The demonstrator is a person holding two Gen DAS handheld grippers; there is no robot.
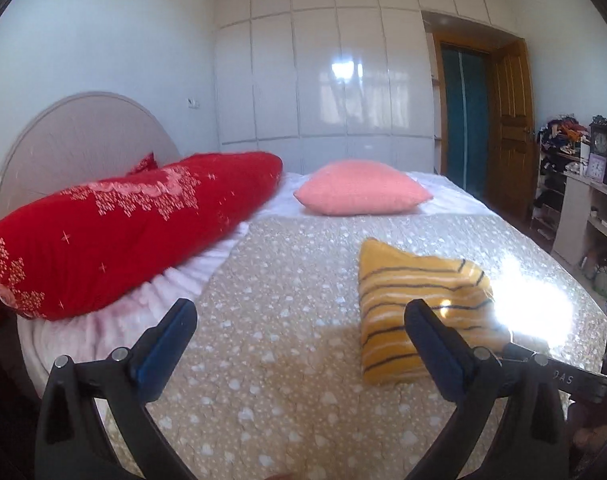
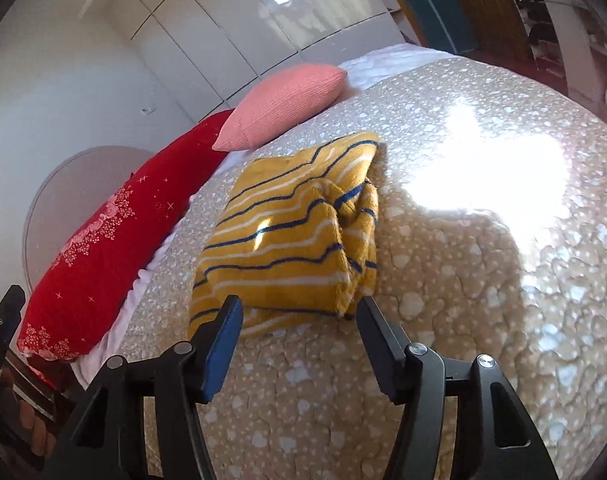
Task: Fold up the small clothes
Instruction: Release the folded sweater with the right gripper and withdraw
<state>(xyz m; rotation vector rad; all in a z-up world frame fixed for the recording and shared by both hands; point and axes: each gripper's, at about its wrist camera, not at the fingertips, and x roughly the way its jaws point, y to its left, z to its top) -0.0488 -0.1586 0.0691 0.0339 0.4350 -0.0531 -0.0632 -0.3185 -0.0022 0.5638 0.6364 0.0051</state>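
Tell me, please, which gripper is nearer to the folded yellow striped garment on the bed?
Right. The right gripper, open, sits right at the yellow striped garment, fingertips at its near edge. The left gripper, open, hangs beside it over the bedspread.

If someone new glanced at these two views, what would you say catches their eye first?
Probably the folded yellow striped garment lying on the beige bedspread, just ahead of the open right gripper. Next, the big red pillow against the headboard, the pink cushion beside it, and the sun glare right of the garment.
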